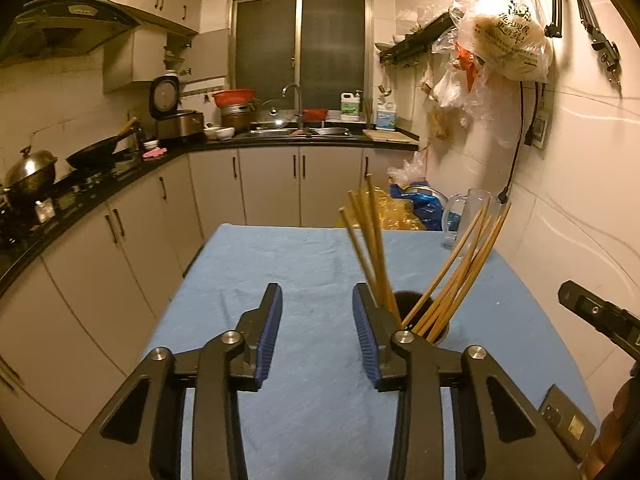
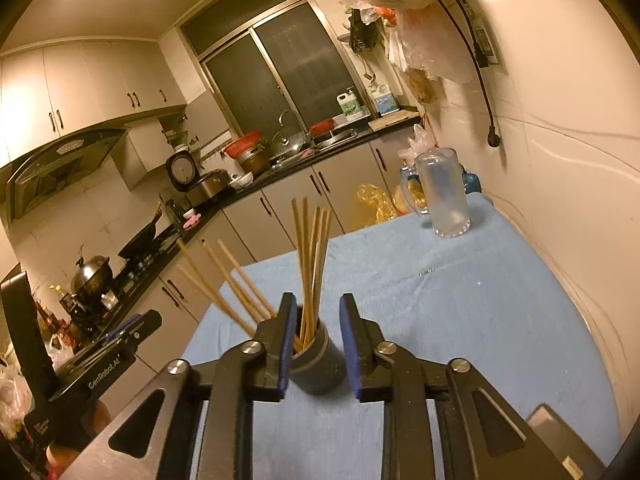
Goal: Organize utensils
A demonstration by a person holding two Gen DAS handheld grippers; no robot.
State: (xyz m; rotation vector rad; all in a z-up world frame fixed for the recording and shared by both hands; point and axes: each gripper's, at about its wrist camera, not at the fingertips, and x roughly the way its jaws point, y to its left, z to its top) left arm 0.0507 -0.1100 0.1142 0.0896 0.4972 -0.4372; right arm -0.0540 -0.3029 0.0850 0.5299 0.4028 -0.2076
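A dark round holder [image 2: 318, 364] stands on the blue table cloth [image 2: 460, 312] with several wooden chopsticks [image 2: 310, 264] upright and fanned out in it. My right gripper [image 2: 314, 314] is open, its blue-padded jaws on either side of the holder, empty. In the left wrist view the holder [image 1: 416, 304] and chopsticks [image 1: 452, 268] sit just right of my left gripper [image 1: 316, 300], which is open and empty above the cloth [image 1: 280, 264].
A clear glass mug [image 2: 440, 196] stands at the table's far right corner by the wall. A grey flat device [image 1: 566, 420] lies at the near right edge. Kitchen counter with wok, pots and sink runs along the left and back. Plastic bags hang on the right wall.
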